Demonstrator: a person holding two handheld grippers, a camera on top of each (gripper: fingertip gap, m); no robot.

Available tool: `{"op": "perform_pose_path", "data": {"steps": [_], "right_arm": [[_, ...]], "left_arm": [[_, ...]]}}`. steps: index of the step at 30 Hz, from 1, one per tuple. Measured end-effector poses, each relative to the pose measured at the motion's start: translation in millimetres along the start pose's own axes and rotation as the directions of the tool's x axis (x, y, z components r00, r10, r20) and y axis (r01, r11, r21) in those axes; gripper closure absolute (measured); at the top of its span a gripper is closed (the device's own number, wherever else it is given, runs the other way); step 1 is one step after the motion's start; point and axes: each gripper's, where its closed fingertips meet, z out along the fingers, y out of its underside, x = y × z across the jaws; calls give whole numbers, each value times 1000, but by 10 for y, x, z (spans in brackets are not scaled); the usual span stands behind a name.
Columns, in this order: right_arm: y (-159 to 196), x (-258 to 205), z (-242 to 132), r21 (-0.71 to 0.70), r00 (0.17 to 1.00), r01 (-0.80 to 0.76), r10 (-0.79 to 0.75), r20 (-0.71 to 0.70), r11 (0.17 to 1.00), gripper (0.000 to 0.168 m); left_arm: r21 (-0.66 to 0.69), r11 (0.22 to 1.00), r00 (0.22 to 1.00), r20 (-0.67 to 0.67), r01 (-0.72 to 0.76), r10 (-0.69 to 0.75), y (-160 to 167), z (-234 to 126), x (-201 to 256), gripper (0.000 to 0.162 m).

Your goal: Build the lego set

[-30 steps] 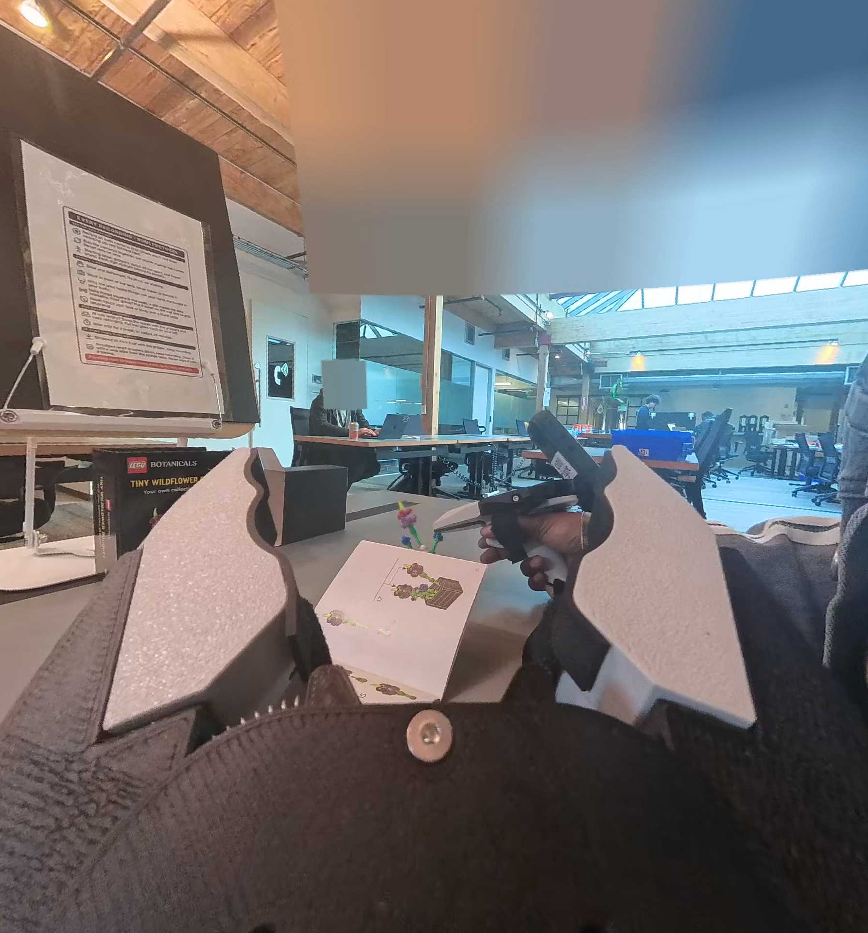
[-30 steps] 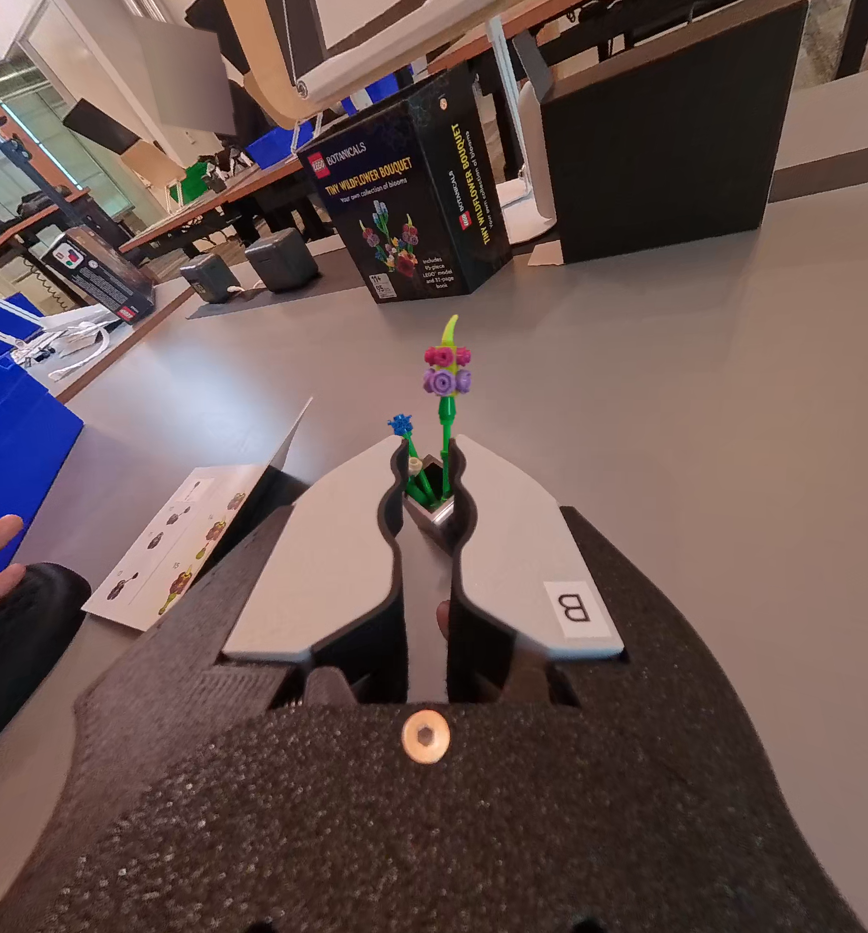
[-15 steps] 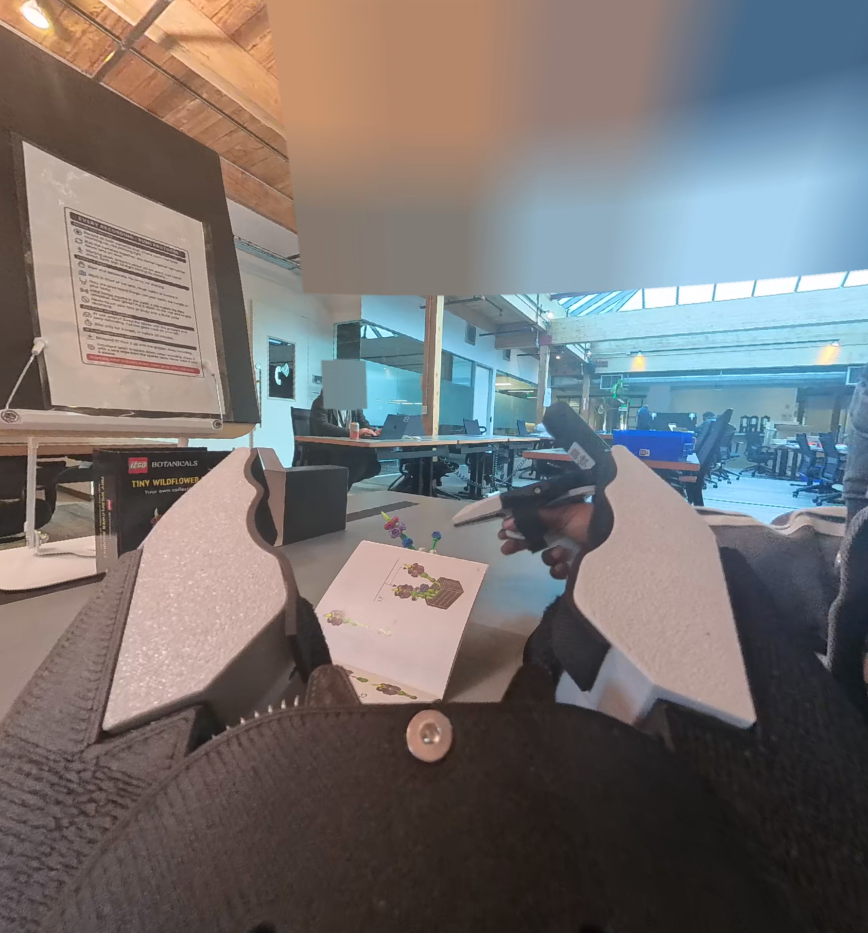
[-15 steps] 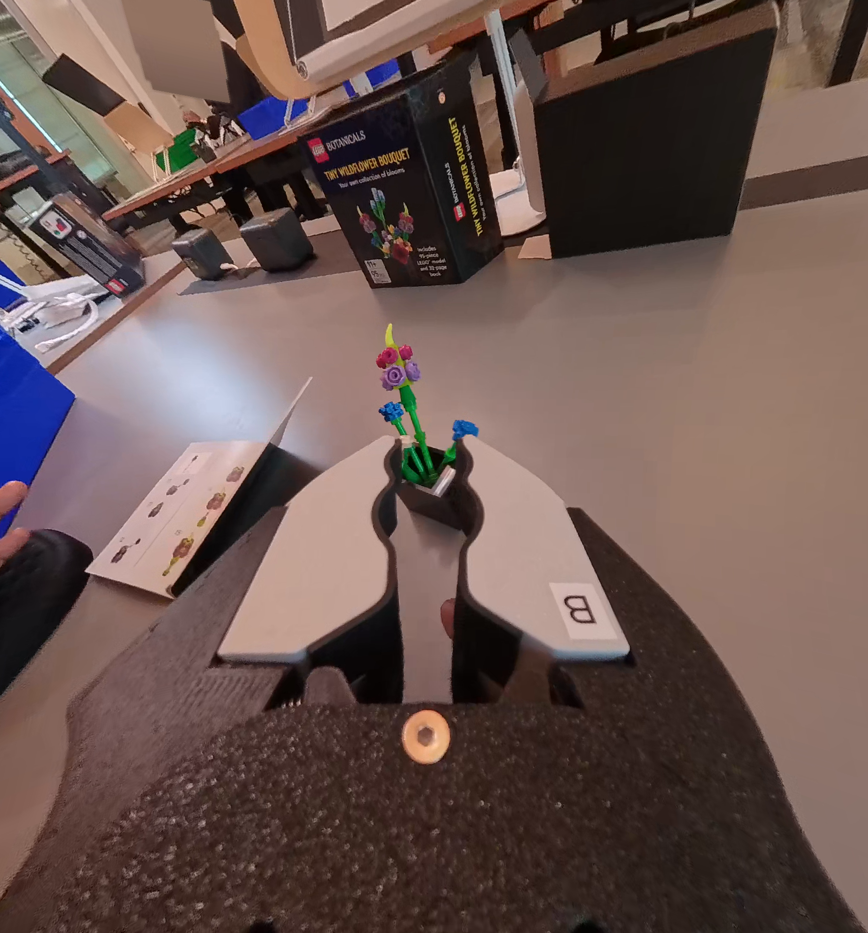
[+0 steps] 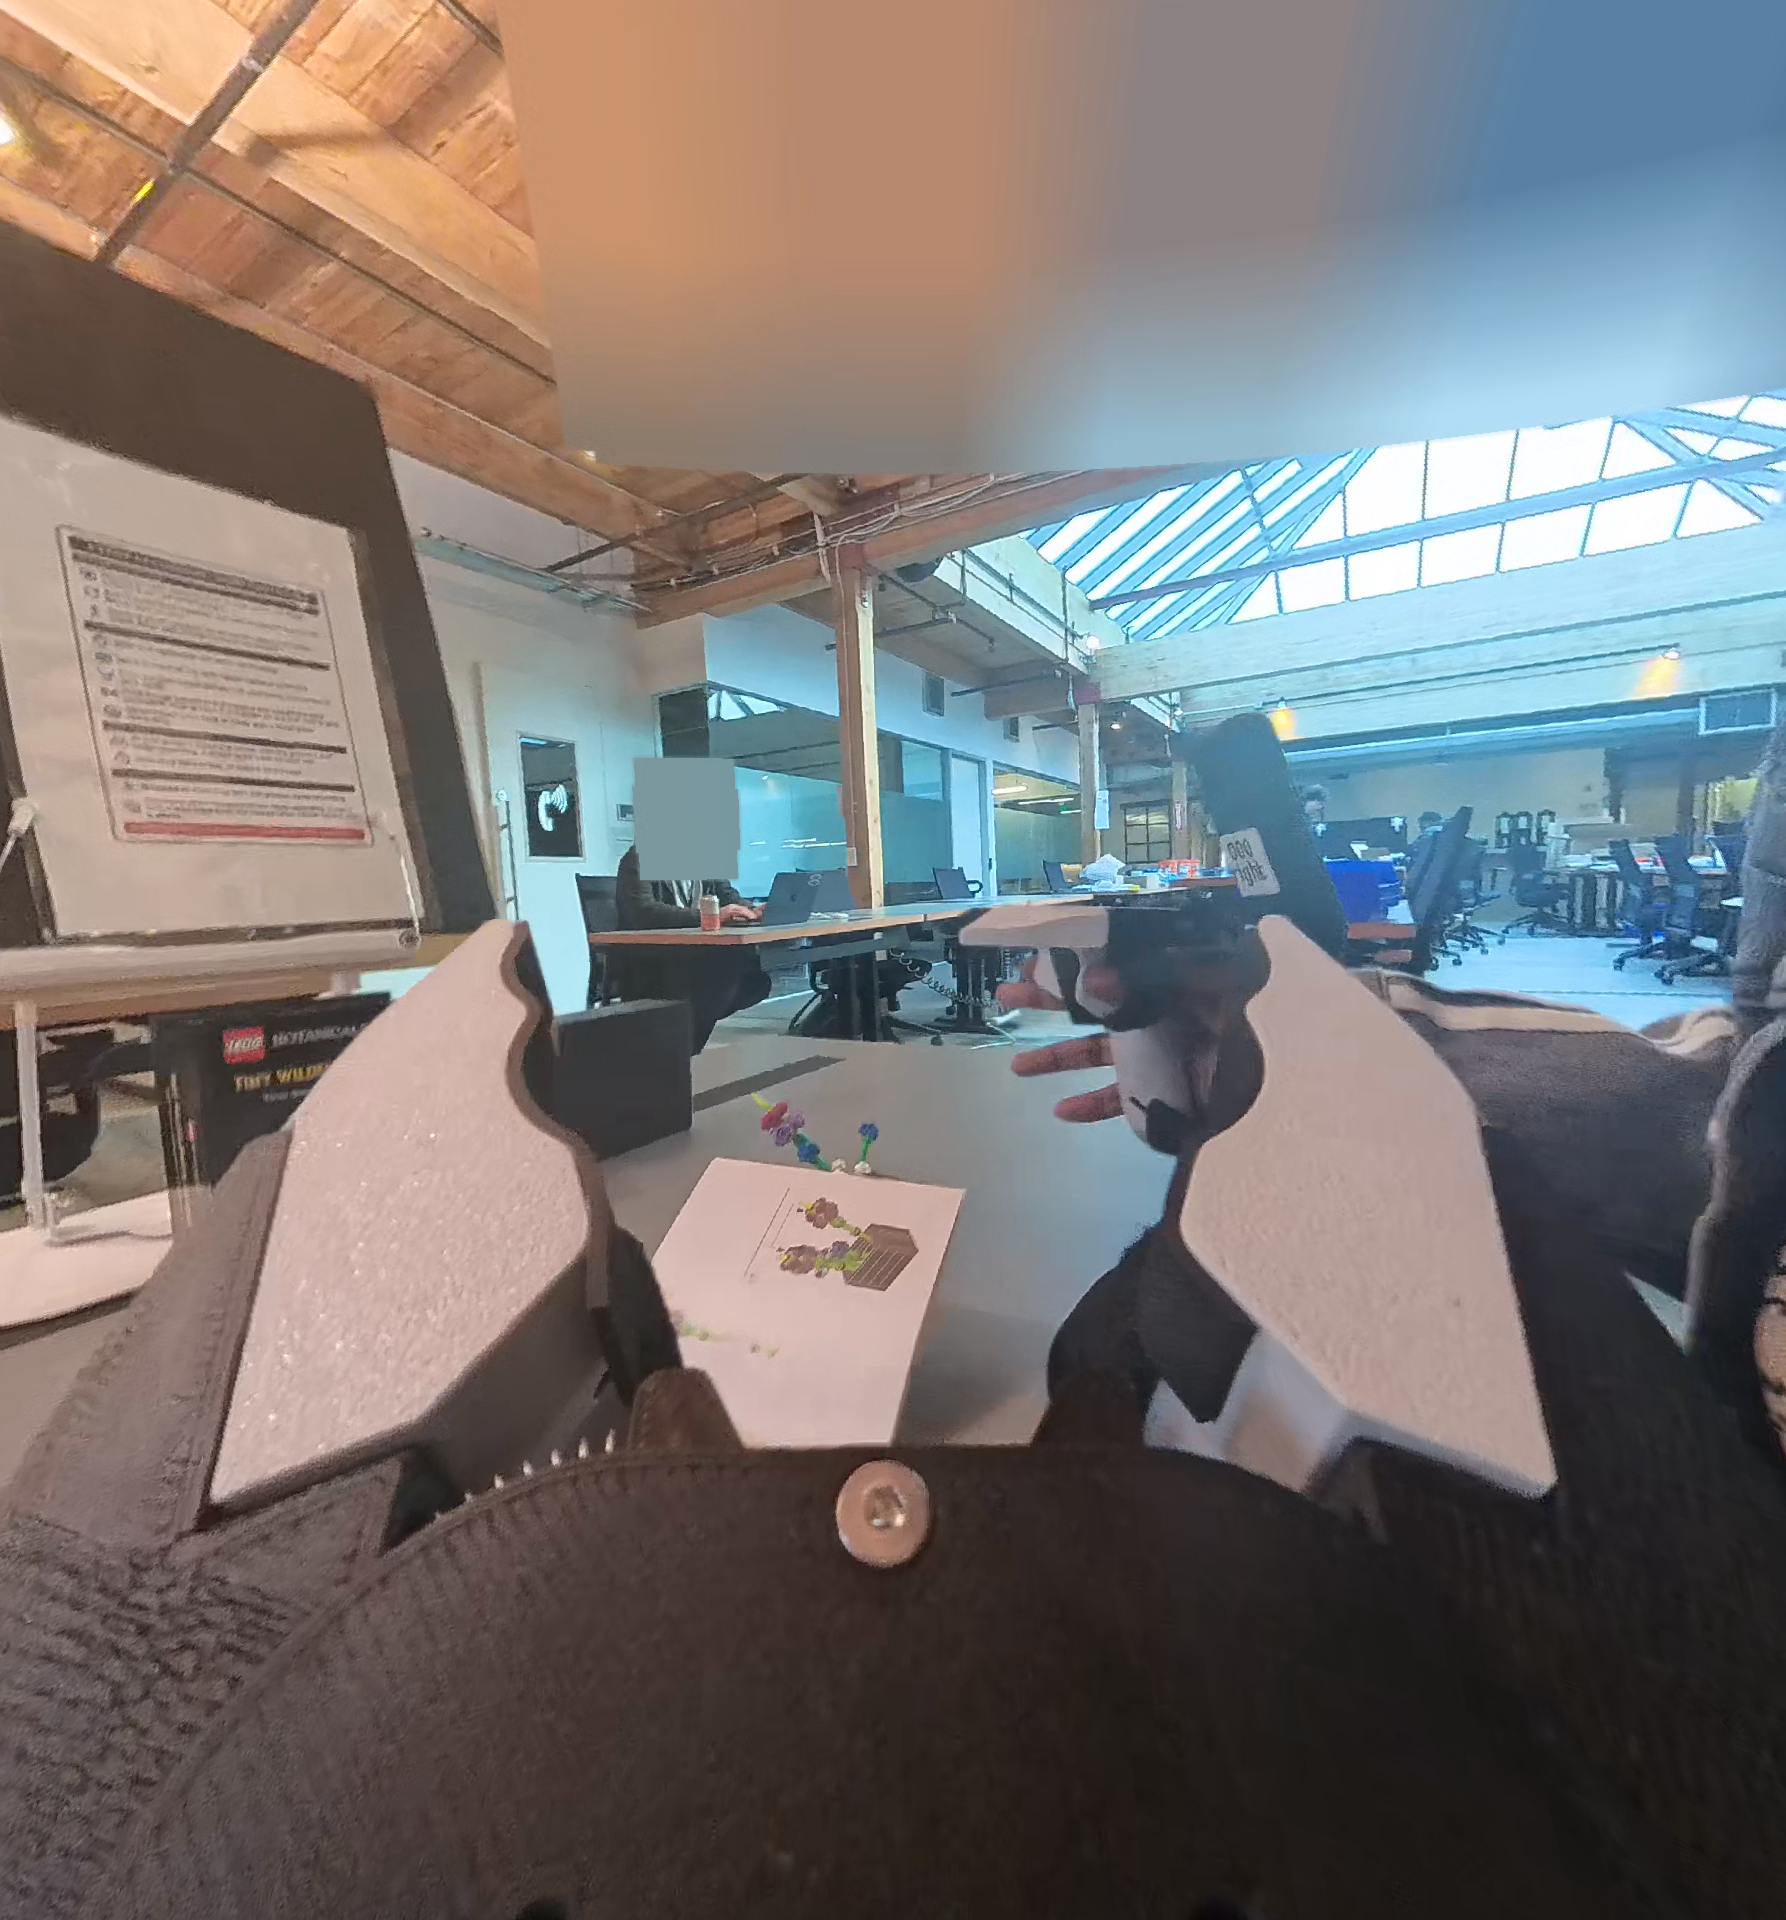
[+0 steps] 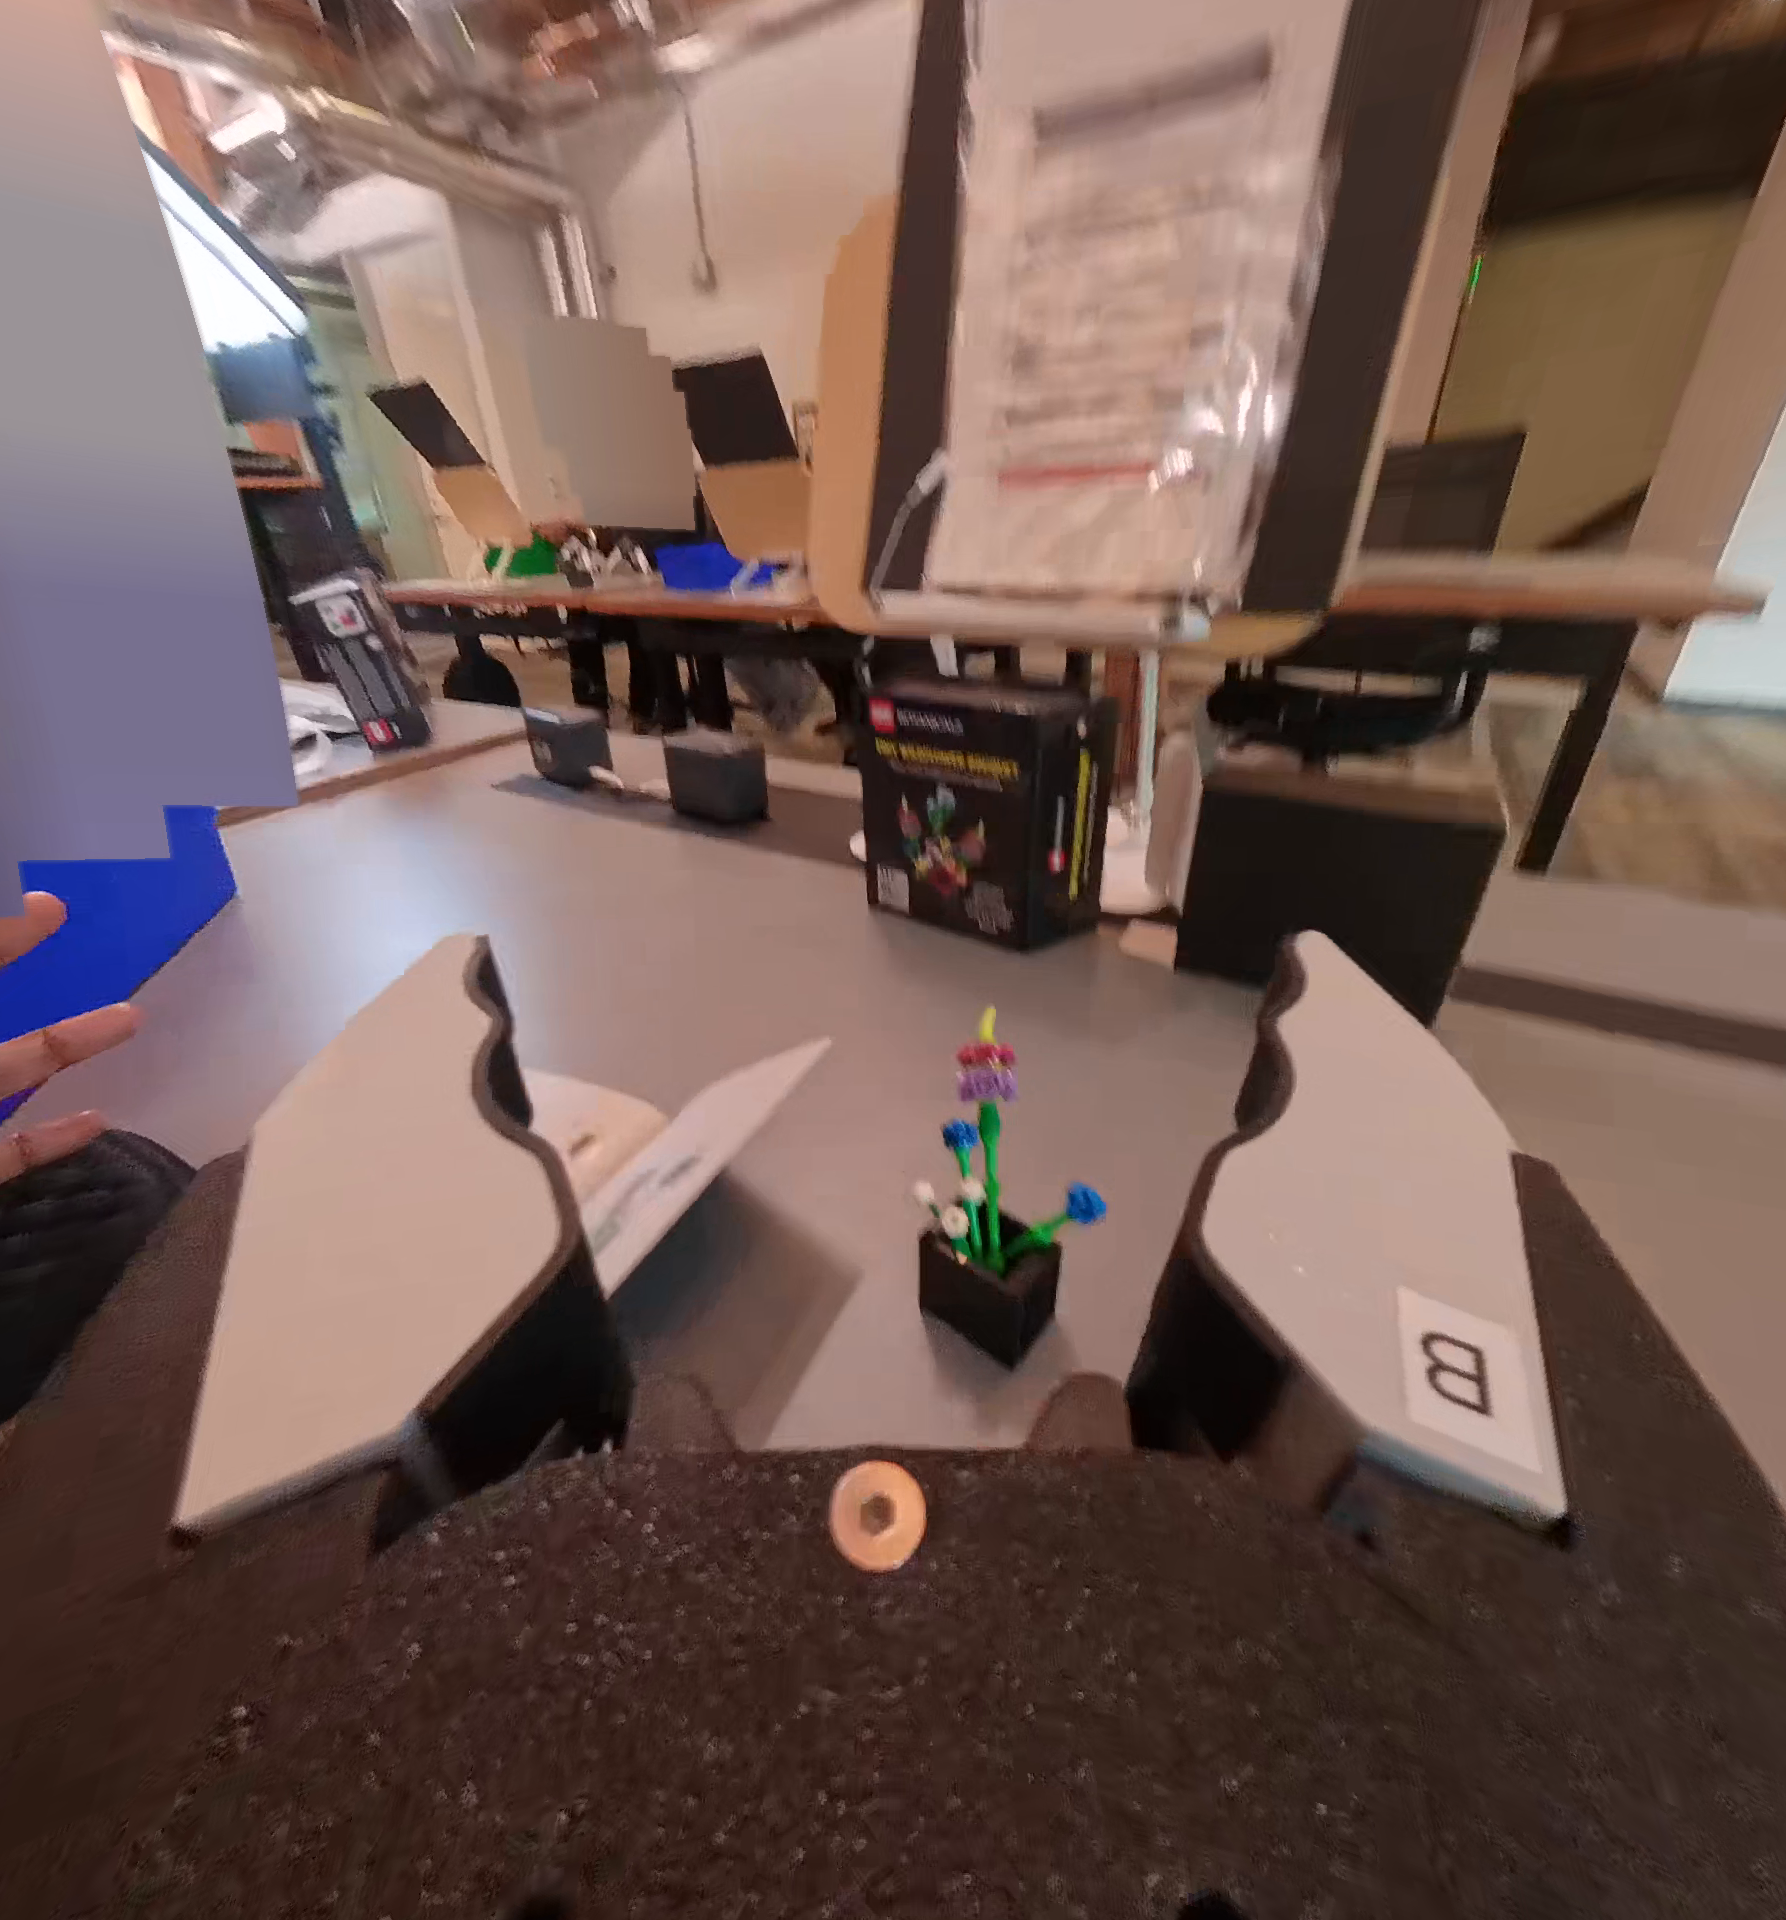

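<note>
On the far left, a clear stand [image 5: 193, 717] holds one printed sheet, its lines too small to read. Below it stands one black set box [image 6: 982, 821] bearing a red brand mark, yellow lettering and a flower picture; just to its right sits a plain black block [image 6: 1336, 883].

The left gripper [image 5: 899, 1049] is spread wide with nothing between its two pale, grainy, wavy-edged fingers [image 5: 421, 1226]. Beyond them one open instruction booklet [image 5: 816, 1278] lies on the smooth grey table [image 6: 660, 935], showing drawings of flowers and a brown pot.

Right of the booklet, the lego bouquet [image 6: 988, 1236] stands upright on the table: one square black pot with green stems carrying two blue blooms, small white buds, and a tall stem topped with pink and purple.

The right gripper [image 6: 889, 1039] is also wide apart, the bouquet standing free between its fingers, touching neither. One finger [image 6: 1408, 1247] carries a white sticker with a single letter.
</note>
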Motion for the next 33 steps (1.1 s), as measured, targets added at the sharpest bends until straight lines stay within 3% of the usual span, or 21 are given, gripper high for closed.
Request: {"op": "perform_pose_path", "data": {"steps": [4,8,10,11,12,13,14,16,18,21,23,24,26,28,29,30,31,32,33], "right_arm": [[-202,-373,-46,109,996,28,-37,79,994,33],[-205,-737,-71,174,983,-8,-24,185,985,35],[-114,-855,-75,180,974,-16,-25,226,984,44],[-66,-904,-82,178,967,-21,-25,252,984,56],[-12,-986,-118,171,951,-15,-39,308,985,96],[28,-1069,-157,165,929,-16,-46,367,986,145],[46,-1109,-176,160,916,-33,-34,400,987,168],[85,-1097,-165,139,913,-71,8,407,988,168],[104,-1071,-163,139,914,-88,24,406,986,168],[127,-1072,-160,145,914,-95,29,404,985,162],[171,-1102,-148,132,912,-79,18,409,988,155],[183,-1118,-141,128,910,-71,11,415,989,153],[194,-1123,-117,127,910,-70,11,414,989,148],[198,-1089,-89,120,914,-94,38,403,988,136],[196,-1057,-84,118,919,-108,54,391,987,129],[193,-1032,-86,121,922,-122,67,382,985,126],[192,-1012,-99,125,923,-133,77,376,983,126],[188,-999,-104,129,924,-141,84,372,982,126],[188,-987,-105,130,926,-146,89,367,981,125]], "left_arm": [[-17,1000,999,-49,-7,6,-125,-1,201,42],[-44,999,993,-121,-6,0,-349,-142,359,58],[-93,993,968,-246,-76,51,-442,-289,528,122],[-129,982,940,-332,-135,85,-475,-392,632,154],[-175,969,930,-353,-176,105,-512,-460,646,162],[-231,946,926,-353,-227,136,-540,-520,609,162],[-293,909,921,-341,-296,190,-566,-588,529,162],[-453,783,903,-256,-427,345,-649,-773,191,161],[-678,583,865,-164,-448,475,-748,-1116,-302,152],[-933,208,872,-173,-294,458,-792,-1900,-889,92],[-969,85,906,-183,-232,382,-810,-2221,-1096,67],[-972,70,915,-185,-223,359,-816,-2273,-1185,63],[-975,59,937,-188,-214,295,-774,-2309,-1306,42],[-988,77,962,-108,-131,250,-692,-2287,-1465,16],[-993,70,978,-76,-91,194,-628,-2289,-1502,16],[-993,88,983,-67,-83,173,-561,-2247,-1562,20],[-988,104,983,-95,-112,156,-482,-2200,-1601,35],[-986,95,982,-120,-135,147,-388,-2189,-1647,62],[-988,76,983,-124,-135,139,-279,-2192,-1698,71]]}}
